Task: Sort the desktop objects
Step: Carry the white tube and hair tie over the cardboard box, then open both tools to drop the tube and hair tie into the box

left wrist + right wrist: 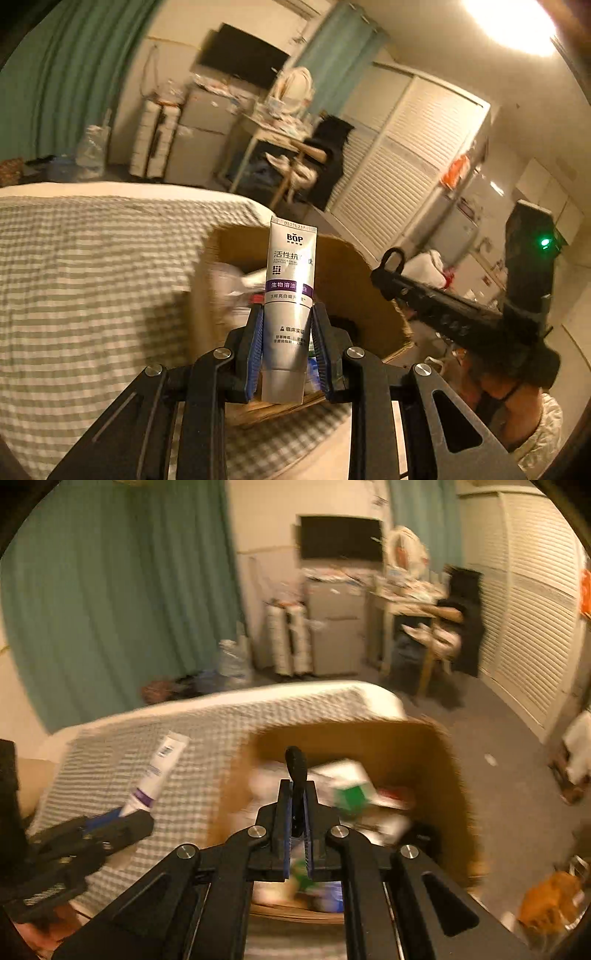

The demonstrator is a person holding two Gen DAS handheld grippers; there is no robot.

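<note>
A silver-white toothpaste tube (290, 291) with a purple band stands crimped end up, pinched low on its body between the blue pads of the left gripper (288, 325), above the near rim of an open cardboard box (351, 266); the right gripper (298, 805) has its fingers pressed together on a thin black looped object (296, 771), identity not determinable, over the same box. The box holds blurred cartons and packets, abuts the checked bedspread (92, 277) on its left, and has bare floor (491, 738) to its right. Beyond stand teal curtains (110, 590), a wall television (340, 537) and louvred wardrobe doors (399, 162).
</note>
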